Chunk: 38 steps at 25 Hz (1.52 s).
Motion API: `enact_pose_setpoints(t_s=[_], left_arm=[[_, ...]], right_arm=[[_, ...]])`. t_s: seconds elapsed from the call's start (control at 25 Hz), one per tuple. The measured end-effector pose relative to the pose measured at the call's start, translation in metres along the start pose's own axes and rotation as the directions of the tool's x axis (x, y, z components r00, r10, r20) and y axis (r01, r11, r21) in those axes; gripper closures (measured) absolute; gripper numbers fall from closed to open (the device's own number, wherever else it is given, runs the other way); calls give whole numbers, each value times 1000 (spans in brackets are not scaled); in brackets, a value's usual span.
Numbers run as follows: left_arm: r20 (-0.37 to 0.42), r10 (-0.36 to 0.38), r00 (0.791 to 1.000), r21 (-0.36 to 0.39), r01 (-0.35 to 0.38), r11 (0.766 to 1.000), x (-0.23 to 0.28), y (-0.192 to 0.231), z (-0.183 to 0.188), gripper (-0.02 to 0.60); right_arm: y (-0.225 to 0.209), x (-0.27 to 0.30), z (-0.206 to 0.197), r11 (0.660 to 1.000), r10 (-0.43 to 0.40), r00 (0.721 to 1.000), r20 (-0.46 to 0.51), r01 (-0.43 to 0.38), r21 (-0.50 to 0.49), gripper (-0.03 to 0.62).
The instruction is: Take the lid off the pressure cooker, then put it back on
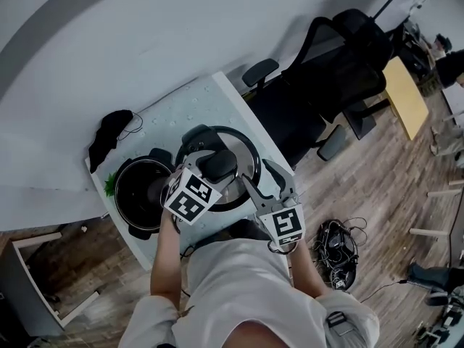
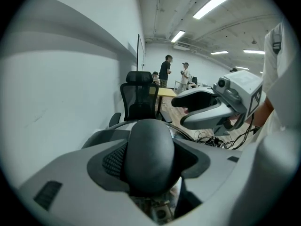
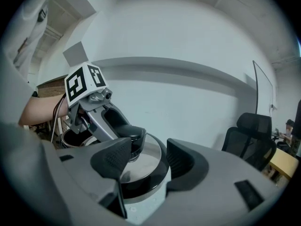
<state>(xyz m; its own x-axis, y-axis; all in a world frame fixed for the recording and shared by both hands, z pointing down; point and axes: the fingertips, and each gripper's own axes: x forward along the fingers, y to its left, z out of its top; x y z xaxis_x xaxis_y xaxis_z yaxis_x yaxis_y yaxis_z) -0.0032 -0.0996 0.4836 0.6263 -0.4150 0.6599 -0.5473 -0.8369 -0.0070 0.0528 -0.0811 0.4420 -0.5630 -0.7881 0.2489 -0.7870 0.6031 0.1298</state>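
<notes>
The pressure cooker pot stands uncovered on the white table, left of centre. Its round lid, steel with a black rim, sits just right of the pot; whether it rests on the table I cannot tell. My left gripper is shut on the lid's black knob, which fills the left gripper view. My right gripper is open beside the lid's right edge. In the right gripper view the lid lies beyond the right gripper's spread jaws, with the left gripper on the knob and the pot behind.
A black bundle lies at the table's far left corner. Black office chairs stand right of the table, with a yellow desk further off. Cables lie on the wooden floor. A wall runs behind the table. People stand far off.
</notes>
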Motion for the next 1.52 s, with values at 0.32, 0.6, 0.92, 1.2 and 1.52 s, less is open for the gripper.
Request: enact_pose_setpoints(t_s=[0.32, 0.6, 0.92, 1.2, 1.52], left_arm=[[-13, -26, 1000, 4, 26, 1000, 41, -17, 7, 307], [-30, -22, 999, -9, 22, 1000, 73, -31, -5, 307], [-42, -8, 999, -60, 6, 998, 103, -42, -32, 307], [-36, 23, 999, -92, -26, 995, 124, -45, -54, 307], [-38, 44, 998, -112, -48, 993, 144, -47, -80, 307]], right_arm=[[-31, -14, -31, 998, -48, 998, -48, 50, 37, 358], [-46, -23, -64, 995, -64, 993, -102, 71, 67, 364], [-50, -21, -99, 992, -34, 989, -146, 51, 116, 365], [-51, -16, -130, 989, -16, 981, -191, 44, 139, 364], [-45, -9, -159, 988, 5, 971, -238, 32, 153, 364]])
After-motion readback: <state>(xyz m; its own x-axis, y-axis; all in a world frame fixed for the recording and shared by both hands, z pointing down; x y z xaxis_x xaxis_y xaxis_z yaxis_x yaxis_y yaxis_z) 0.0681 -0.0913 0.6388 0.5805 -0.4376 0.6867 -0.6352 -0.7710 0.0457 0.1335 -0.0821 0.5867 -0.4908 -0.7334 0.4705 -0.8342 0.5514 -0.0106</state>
